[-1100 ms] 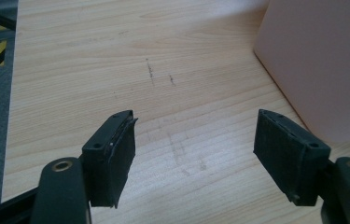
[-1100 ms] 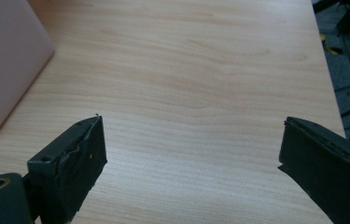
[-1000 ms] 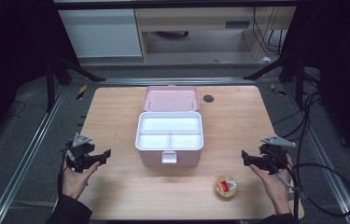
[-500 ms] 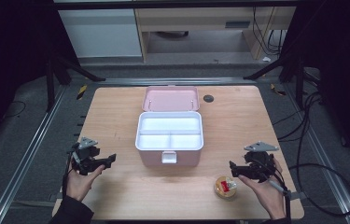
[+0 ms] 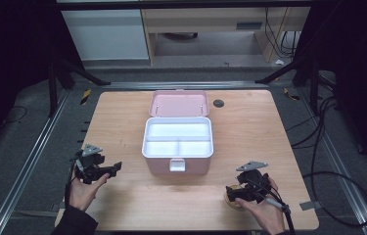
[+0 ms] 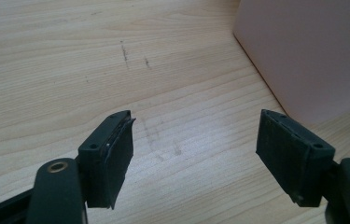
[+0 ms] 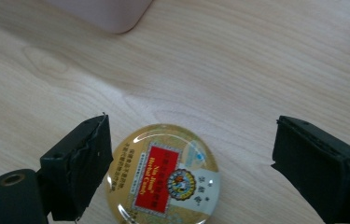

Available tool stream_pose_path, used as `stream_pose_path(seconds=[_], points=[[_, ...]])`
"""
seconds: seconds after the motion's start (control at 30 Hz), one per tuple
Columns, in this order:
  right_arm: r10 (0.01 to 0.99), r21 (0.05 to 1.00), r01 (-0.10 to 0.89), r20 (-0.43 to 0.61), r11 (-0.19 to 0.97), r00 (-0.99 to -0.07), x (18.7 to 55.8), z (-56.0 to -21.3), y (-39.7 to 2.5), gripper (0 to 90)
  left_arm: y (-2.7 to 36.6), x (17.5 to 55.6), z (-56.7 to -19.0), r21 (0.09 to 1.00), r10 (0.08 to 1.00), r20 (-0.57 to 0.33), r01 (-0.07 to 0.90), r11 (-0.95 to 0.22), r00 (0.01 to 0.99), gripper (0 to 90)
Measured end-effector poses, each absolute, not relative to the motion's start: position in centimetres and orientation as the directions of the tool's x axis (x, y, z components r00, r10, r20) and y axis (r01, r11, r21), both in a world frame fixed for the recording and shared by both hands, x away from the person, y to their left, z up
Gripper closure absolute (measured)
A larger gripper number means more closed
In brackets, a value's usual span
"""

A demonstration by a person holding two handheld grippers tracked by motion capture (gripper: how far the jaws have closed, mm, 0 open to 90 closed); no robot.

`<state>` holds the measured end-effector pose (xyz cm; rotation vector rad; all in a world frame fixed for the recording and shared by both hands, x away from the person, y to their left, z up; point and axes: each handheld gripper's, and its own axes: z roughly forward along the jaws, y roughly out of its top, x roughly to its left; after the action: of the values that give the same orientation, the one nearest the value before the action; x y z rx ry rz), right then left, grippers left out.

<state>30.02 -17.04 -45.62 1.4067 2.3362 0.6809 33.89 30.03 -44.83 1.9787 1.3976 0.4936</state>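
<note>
A pink storage box (image 5: 178, 142) stands open at the table's middle, its white tray showing and its lid lying back. A small round gold tin (image 7: 162, 176) with a red label lies flat near the front right edge (image 5: 231, 199). My right gripper (image 5: 236, 192) hovers over the tin, open, its jaws to either side of it with a gap on the right (image 7: 189, 172). My left gripper (image 5: 114, 169) is open at the front left, empty over bare wood (image 6: 193, 154), with the box's pink wall (image 6: 298, 51) ahead to the right.
A small dark round disc (image 5: 218, 103) lies at the table's (image 5: 117, 117) back right. Cables trail over the floor on the right. Metal rails run along both sides of the table.
My right gripper has moved left and toward the front edge, coming over the gold tin. The left gripper has shifted slightly toward the front.
</note>
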Motion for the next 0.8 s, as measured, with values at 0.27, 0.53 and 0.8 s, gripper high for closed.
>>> stream_pose_path(seconds=[0.27,0.53,0.8], points=[[0.886,0.52,0.755,-0.009,0.4,-0.463,29.3,-46.8,-16.6,11.7,29.9,33.9,-44.9,0.694,0.929,-0.067,0.686,-0.218,0.364,26.8],[0.886,0.469,0.78,-0.009,0.414,-0.464,29.1,-48.0,-16.4,11.8,29.7,33.9,-45.0,0.69,0.928,-0.065,0.688,-0.224,0.367,26.8],[0.887,0.451,0.789,-0.013,0.417,-0.461,29.1,-48.5,-16.3,18.6,29.6,33.9,-45.1,0.684,0.926,-0.064,0.692,-0.232,0.373,26.9]])
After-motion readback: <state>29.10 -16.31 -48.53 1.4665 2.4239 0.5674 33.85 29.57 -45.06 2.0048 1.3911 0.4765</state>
